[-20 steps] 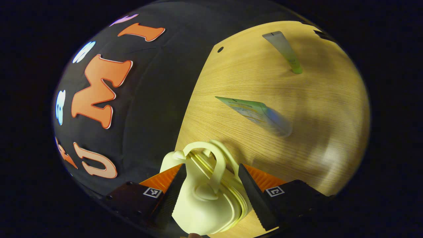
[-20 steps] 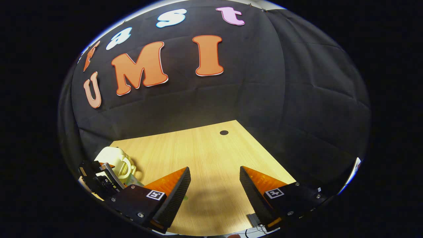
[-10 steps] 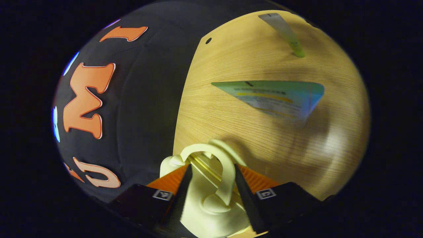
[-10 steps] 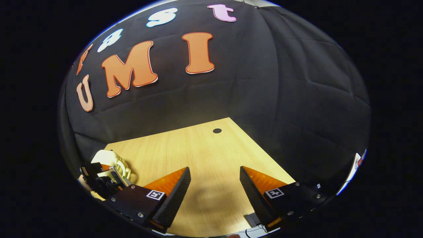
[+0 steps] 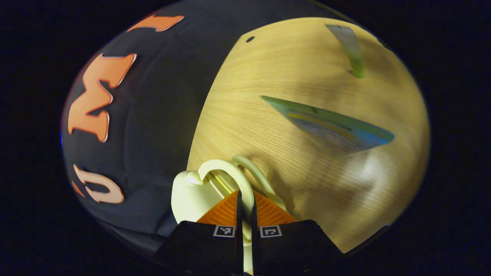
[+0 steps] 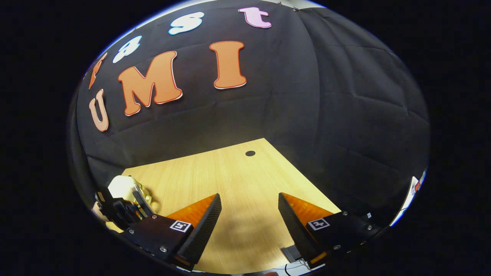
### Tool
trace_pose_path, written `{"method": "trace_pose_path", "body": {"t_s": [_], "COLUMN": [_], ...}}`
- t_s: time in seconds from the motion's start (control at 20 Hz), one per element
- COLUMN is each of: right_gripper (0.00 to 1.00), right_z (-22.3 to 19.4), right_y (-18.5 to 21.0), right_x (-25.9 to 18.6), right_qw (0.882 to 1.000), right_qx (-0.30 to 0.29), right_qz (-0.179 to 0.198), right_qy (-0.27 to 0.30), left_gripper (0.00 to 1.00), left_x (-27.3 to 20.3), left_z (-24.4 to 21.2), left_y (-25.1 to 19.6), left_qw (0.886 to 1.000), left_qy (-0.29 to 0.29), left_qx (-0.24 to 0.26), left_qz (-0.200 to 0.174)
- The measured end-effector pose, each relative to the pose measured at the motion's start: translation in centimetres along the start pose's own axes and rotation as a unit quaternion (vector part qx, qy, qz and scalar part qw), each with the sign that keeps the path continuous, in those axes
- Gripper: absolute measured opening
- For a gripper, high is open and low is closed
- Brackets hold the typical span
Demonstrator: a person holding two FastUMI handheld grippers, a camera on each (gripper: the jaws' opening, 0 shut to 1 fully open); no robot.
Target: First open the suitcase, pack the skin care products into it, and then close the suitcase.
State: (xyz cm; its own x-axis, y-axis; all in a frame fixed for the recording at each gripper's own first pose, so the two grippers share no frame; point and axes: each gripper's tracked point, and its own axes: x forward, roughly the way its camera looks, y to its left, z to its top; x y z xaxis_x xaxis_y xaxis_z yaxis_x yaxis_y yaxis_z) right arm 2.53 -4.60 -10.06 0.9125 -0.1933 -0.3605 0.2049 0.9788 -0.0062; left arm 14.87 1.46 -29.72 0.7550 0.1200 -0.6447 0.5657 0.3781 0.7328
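Cream-yellow plastic, the small suitcase [image 5: 191,191] sits right at the tip of the left gripper [image 5: 244,197], near the desk's edge by the black booth wall. One of its two looped handles [image 5: 238,180] runs into the narrow slit between that gripper's fingers, which are drawn almost together on it; the other handle [image 5: 261,176] curves free just to the right of them. The case's two halves look closed, a thin seam showing between them.

Ahead and to the right of the left gripper, a flat green-and-blue skin care tube [image 5: 333,124] lies on the wooden desk [image 5: 268,73], blurred. Farther ahead still, near the desk's far side, lies a slimmer tube with a pale green cap [image 5: 351,50].

In the right gripper view, the right gripper [image 6: 249,205] hangs over bare desk with its fingers spread wide and nothing between them. Off to its left, the suitcase [image 6: 122,186] shows with the left gripper [image 6: 126,209] on it.
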Motion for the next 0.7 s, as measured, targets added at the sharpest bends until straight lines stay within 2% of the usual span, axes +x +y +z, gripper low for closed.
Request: {"method": "trace_pose_path", "body": {"t_s": [0.1,0.25,0.45,0.55,0.7], "right_gripper": [0.94,0.94,0.95,0.94,0.94], "right_z": [-0.3,-0.2,0.8,1.7,2.5], "right_y": [0.8,2.8,6.1,7.8,10.4], "right_x": [-0.2,-0.7,-1.0,-1.4,-1.8], "right_qw": [1.000,0.999,0.998,0.997,0.996], "right_qx": [0.003,0.011,0.004,0.008,0.015], "right_qz": [0.008,0.030,0.057,0.067,0.082], "right_qy": [0.002,-0.003,-0.015,-0.025,-0.035], "left_gripper": [0.09,0.09,0.09,0.09,0.09], "left_x": [-0.6,-1.9,-1.6,-1.8,-1.7], "left_z": [0.1,0.7,0.7,0.6,-1.0], "left_y": [0.6,1.7,2.3,2.9,3.3], "left_qw": [0.997,0.985,0.949,0.936,0.922], "left_qy": [-0.005,-0.020,-0.060,-0.079,-0.102], "left_qx": [-0.070,-0.163,-0.295,-0.329,-0.362], "left_qz": [-0.027,-0.051,-0.091,-0.100,-0.095]}}
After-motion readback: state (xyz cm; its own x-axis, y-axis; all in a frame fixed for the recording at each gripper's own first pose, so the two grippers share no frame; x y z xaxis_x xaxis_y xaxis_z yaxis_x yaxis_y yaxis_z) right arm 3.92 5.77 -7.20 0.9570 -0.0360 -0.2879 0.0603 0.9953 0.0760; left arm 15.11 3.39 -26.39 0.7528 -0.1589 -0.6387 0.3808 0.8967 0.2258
